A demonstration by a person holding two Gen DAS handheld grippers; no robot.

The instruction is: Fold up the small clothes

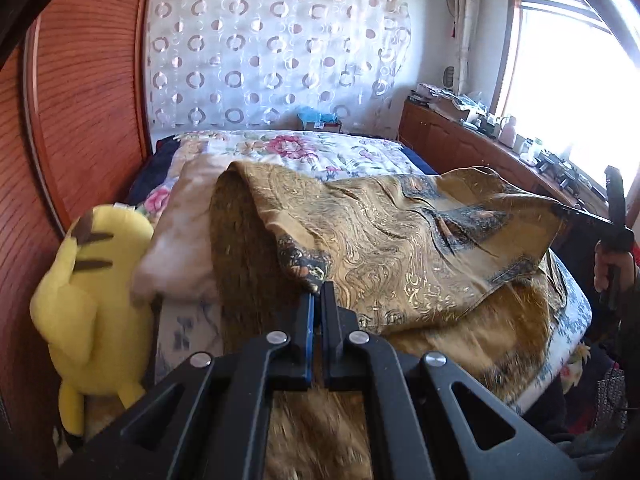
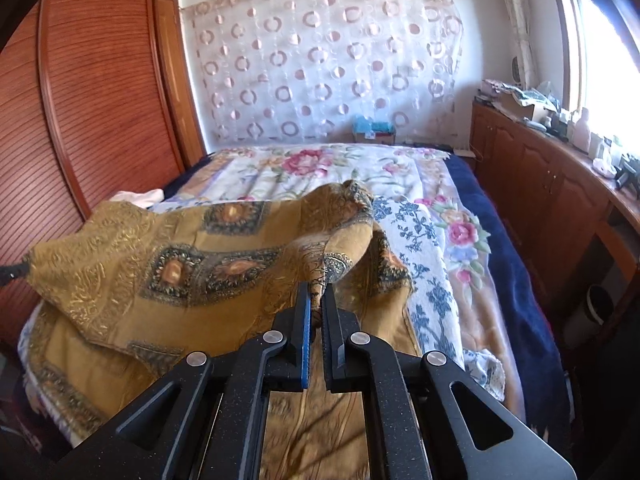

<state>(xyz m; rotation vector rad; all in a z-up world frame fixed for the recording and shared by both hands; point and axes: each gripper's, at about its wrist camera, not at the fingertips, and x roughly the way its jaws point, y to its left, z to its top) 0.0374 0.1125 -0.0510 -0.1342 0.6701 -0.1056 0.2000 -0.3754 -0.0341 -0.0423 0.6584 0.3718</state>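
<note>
"Why's that gold patterned cloth [image 1: 400,240] strung up off the bed [image 2: 472,240] like that?"

"Each tool is clenched on a corner: the left tool [image 1: 318,294] pinches the one right at its tips, the right tool [image 2: 318,294] the other. Stretched between them, it hangs flat, I'd say for a clean fold, while the rest trails on the bed below."

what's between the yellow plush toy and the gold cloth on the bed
A pale pinkish pillow lies between the yellow plush toy and the gold patterned cloth, touching the cloth's edge. The left wrist view shows this.
</note>
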